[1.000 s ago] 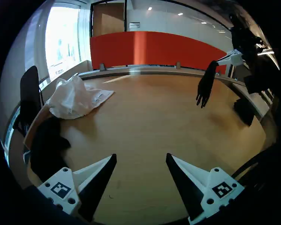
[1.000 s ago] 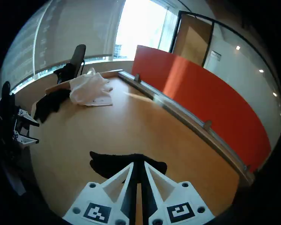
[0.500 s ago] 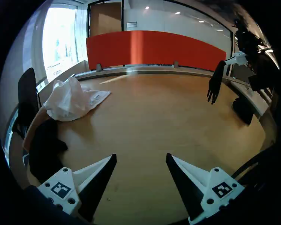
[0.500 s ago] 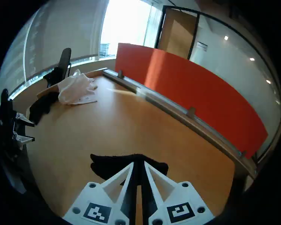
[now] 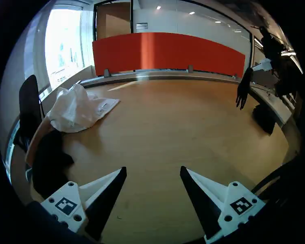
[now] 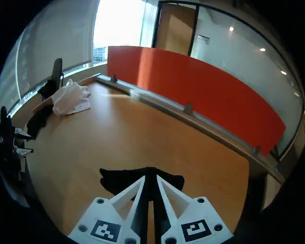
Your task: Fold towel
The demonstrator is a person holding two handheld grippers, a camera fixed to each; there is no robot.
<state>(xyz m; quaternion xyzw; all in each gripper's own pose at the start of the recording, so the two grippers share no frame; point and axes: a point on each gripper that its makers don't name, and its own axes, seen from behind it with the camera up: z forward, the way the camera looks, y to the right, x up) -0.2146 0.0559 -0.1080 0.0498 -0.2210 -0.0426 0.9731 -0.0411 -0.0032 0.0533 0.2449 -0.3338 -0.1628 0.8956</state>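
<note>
The right gripper (image 6: 151, 177) has its two fingers drawn almost together and clamped on the black towel (image 6: 116, 179). In the right gripper view the cloth spreads out to both sides of the fingertips, above the wooden table (image 5: 173, 122). In the left gripper view, that gripper is held up at the far right, by the table's right edge. The towel hangs from it in a narrow dark strip, clear of the tabletop.

The left gripper (image 5: 152, 168) is held low over the near part of the table. Its fingers are wide apart with nothing between them, only bare wood showing in the gap. In the right gripper view it appears small at the far left edge, past the table's side.

At the far left of the table lies a crumpled white heap (image 5: 73, 110). I cannot tell whether it is cloth or a bag, and anything inside it is hidden. It rests partly on a flat white sheet (image 5: 108, 105). Nearer, at the table's left edge, a second black cloth (image 5: 51, 158) lies bunched and droops over the side. A dark chair (image 5: 28, 101) stands just beyond that edge, before a bright window (image 5: 63, 44).

An orange partition (image 5: 168, 51) runs along the table's far edge, with a wooden door (image 5: 114, 20) behind it. Off the table's right edge sits a dark shape (image 5: 265, 118), too dim to make out.
</note>
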